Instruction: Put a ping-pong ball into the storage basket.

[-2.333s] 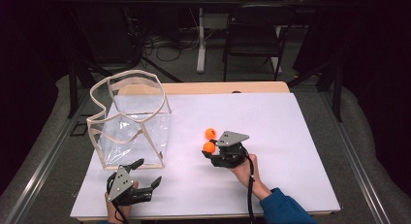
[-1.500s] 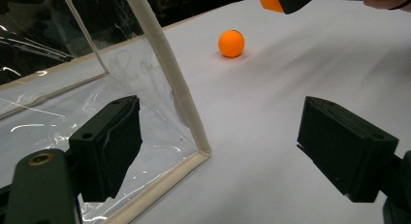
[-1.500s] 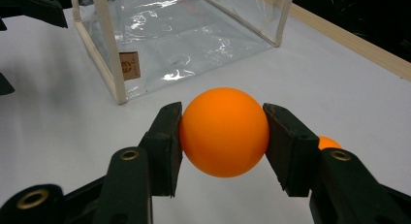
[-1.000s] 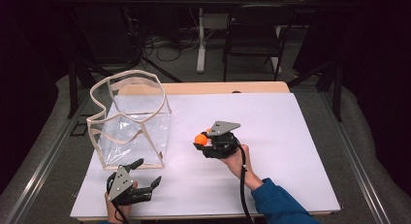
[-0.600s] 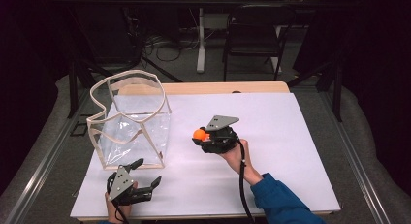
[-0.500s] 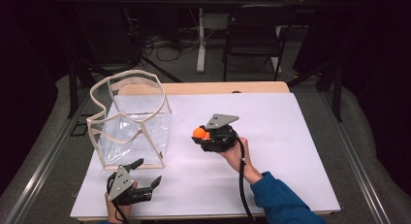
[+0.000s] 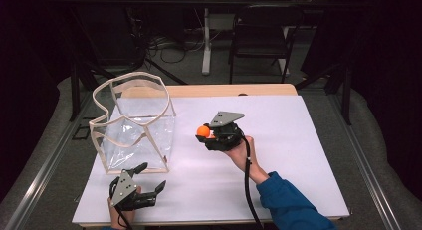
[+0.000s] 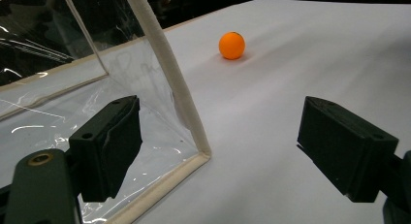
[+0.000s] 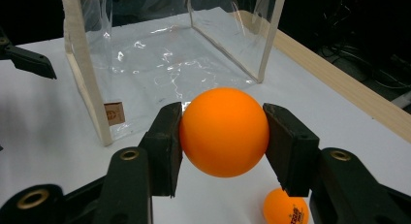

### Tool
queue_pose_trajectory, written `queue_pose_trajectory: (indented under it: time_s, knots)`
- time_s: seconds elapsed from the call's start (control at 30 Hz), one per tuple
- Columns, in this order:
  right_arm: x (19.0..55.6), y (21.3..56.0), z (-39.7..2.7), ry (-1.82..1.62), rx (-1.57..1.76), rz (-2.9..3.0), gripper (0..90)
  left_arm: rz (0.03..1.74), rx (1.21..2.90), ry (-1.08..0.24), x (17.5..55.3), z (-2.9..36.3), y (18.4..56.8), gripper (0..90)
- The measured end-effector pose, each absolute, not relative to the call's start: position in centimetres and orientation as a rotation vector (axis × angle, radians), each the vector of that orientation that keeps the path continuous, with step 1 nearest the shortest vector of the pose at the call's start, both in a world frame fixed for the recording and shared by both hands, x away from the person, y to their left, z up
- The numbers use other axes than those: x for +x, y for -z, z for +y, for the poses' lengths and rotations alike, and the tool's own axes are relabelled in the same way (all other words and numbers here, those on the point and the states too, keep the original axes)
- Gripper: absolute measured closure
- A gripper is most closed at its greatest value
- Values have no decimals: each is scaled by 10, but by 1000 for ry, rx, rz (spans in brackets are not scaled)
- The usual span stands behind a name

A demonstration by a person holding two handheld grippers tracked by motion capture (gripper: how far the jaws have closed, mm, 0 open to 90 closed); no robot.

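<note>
My right gripper point(image 7: 203, 133) is raised above the middle of the white table, shut on an orange ball point(image 7: 202, 130). In the right gripper view the two pads squeeze that ball point(image 9: 223, 129) from both sides. A second orange ball point(image 9: 286, 207) lies on the table just below it, and it also appears far off in the left gripper view point(image 8: 231, 45). A clear bag point(image 7: 134, 123) with cream trim stands open at the left. My left gripper point(image 7: 152, 176) rests near the front edge by the bag's front corner point(image 8: 194, 136), jaws wide open with nothing held.
A white sheet point(image 7: 298, 155) covers the table, and a wooden edge point(image 7: 224, 89) runs along the far side. A dark chair point(image 7: 259, 41) and cables sit on the floor beyond. The right half of the sheet lies bare.
My right gripper closed on one of the two balls, lifted it off the table and carried it a little left toward the bag. The left gripper stayed put.
</note>
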State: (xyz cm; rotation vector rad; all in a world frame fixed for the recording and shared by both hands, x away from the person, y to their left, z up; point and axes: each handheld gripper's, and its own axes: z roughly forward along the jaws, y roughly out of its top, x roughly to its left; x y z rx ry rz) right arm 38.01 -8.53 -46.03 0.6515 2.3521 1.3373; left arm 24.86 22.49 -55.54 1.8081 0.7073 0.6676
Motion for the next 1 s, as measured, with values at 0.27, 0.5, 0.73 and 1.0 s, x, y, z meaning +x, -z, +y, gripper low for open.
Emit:
queue_pose_trajectory:
  time_s: [0.27, 0.5, 0.73, 1.0]
  knots:
    - [384, 453, -83, -1327, 642, 2347, 511, 706, 1806, -663, 249, 225, 556, 158]
    - [388, 448, -81, -1318, 631, 2345, 511, 706, 1807, -661, 249, 225, 556, 158]
    - [393, 444, -79, -1312, 632, 2348, 511, 705, 1806, -659, 249, 224, 556, 158]
    - [397, 439, -74, -1302, 620, 2357, 511, 707, 1810, -658, 250, 224, 556, 158]
